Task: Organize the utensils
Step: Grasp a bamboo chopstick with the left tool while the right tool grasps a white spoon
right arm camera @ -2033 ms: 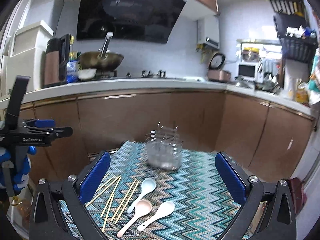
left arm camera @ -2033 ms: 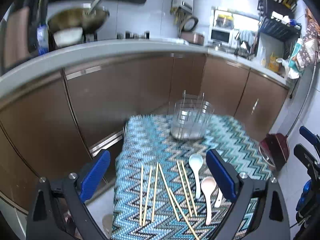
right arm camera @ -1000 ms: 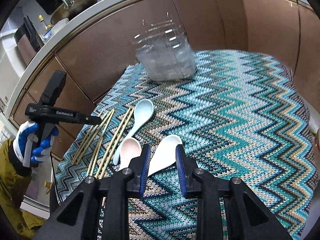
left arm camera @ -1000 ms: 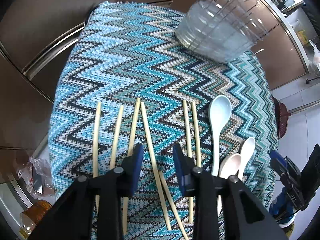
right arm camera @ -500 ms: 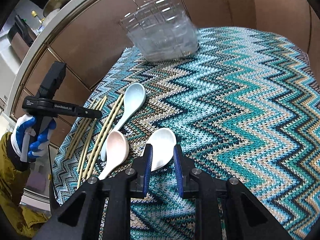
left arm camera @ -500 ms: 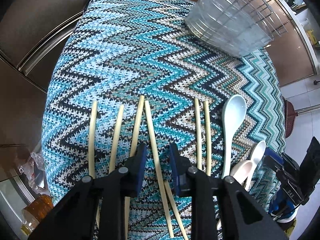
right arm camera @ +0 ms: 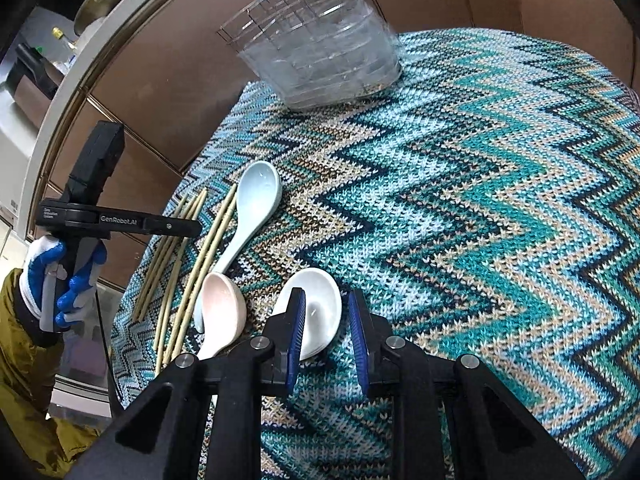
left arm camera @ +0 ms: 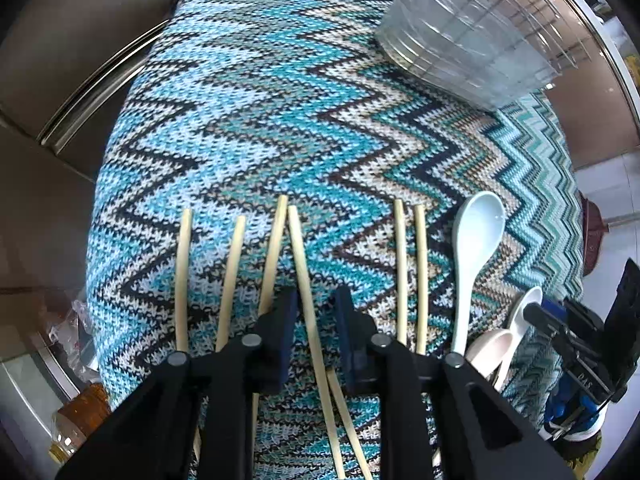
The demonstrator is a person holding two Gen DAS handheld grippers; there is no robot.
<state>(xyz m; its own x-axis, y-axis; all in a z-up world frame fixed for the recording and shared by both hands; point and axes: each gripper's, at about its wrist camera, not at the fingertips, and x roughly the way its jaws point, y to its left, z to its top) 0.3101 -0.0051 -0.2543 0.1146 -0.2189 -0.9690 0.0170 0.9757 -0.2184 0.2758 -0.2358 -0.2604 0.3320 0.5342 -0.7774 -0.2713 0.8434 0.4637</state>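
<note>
Several bamboo chopsticks (left arm camera: 400, 272) lie side by side on the zigzag cloth (left arm camera: 260, 100). My left gripper (left arm camera: 315, 320) points steeply down over them. Its jaws are closing with one chopstick (left arm camera: 304, 264) in the gap, and the pads are not pressing on it. To the right lie a pale blue spoon (left arm camera: 476, 232), a pink spoon (right arm camera: 222, 304) and a white spoon (right arm camera: 320, 300). My right gripper (right arm camera: 326, 328) hovers over the white spoon's bowl, jaws narrow but apart, with its right pad clear of the bowl. A clear holder (right arm camera: 320, 60) with a wire grid stands at the far edge.
Brown cabinet doors (right arm camera: 180, 80) and a pale counter edge surround the small table. A blue-gloved hand (right arm camera: 60, 276) holds the left gripper at the table's left side. An amber bottle (left arm camera: 80, 412) stands on the floor below the left edge. The cloth's right half (right arm camera: 500, 200) is bare.
Both grippers have sunk closer to the table. The left jaws have narrowed around one chopstick. The right gripper has slid forward over the white spoon's bowl.
</note>
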